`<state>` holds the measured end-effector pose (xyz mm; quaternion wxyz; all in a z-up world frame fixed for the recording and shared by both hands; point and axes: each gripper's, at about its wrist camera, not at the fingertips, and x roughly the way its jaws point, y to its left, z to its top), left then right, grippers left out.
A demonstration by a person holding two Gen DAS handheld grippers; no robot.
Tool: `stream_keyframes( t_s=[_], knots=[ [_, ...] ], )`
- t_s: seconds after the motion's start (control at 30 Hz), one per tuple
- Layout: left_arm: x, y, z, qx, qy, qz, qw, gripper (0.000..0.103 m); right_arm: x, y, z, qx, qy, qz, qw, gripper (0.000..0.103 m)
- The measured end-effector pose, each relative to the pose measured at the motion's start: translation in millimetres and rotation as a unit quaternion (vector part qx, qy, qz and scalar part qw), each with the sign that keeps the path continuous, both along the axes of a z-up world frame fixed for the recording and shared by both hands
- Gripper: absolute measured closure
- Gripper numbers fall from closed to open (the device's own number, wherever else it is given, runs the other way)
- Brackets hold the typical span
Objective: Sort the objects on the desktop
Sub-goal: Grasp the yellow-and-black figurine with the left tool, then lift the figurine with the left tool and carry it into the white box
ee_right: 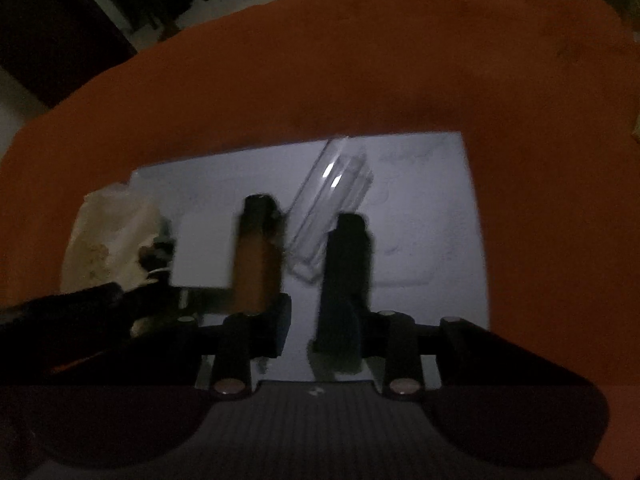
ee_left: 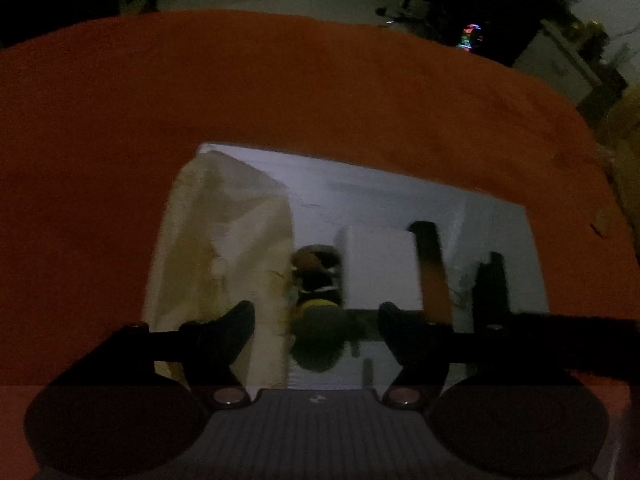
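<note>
While both views are sitting dim and blurred, the left gripper (ee_left: 316, 320) is hovering low over a white sheet (ee_left: 380, 196) that is lying on an orange cloth (ee_left: 280, 92). Its jaws are standing wide apart, nothing clamped between them. Just ahead of the gap a small dark object with yellow and orange patches (ee_left: 318, 276) is lying on the sheet; too blurred to name it. A crumpled cream bag (ee_left: 224, 240) is lying at its left, touching or nearly touching it, and the left finger is overlapping the bag's lower edge. A white box (ee_left: 380, 268) is sitting just right of the dark object. Right of the box, the other gripper's two fingers are showing, one orange-faced (ee_left: 434, 276).

In the right wrist view the right gripper (ee_right: 306, 264) is hovering over the same white sheet (ee_right: 432, 208) with jaws parted, gripping nothing. A clear plastic case (ee_right: 332, 200) is lying tilted on the sheet, its near end sitting between the fingertips; contact cannot be told. The white box (ee_right: 204, 252) is sitting left of the left finger, the cream bag (ee_right: 108, 240) further left, the dark object (ee_right: 158, 256) between them. Orange cloth (ee_right: 360, 60) is surrounding the sheet.
</note>
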<state>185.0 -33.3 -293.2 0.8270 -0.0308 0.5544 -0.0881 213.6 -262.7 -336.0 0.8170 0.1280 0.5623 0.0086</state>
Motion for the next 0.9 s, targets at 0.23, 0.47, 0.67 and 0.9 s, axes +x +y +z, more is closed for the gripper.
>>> stream_keyframes(
  t_s=[0.23, 0.47, 0.67, 0.9],
  knots=[
    [-2.0, -4.4, -9.6, 0.014, -0.006, -0.002, 0.9999, 0.06, 0.0, -7.4, -16.2, 0.016, 0.002, -0.005, 1.0, 0.067],
    [-14.9, -2.4, -6.3, 0.001, -0.029, -0.008, 0.9995, 0.075, -8.3, -2.3, -17.9, -0.006, -0.009, 0.009, 1.0, 0.072],
    [-7.2, 14.4, 8.4, -0.055, -0.035, 0.032, 0.9973, 0.078, -24.2, -16.0, -4.1, 0.035, -0.021, -0.023, 0.999, 0.073],
    [-2.6, 7.8, 13.5, -0.061, -0.038, 0.032, 0.9968, 0.079, -23.3, -27.8, 2.2, 0.065, -0.02, -0.055, 0.996, 0.075]
  ],
)
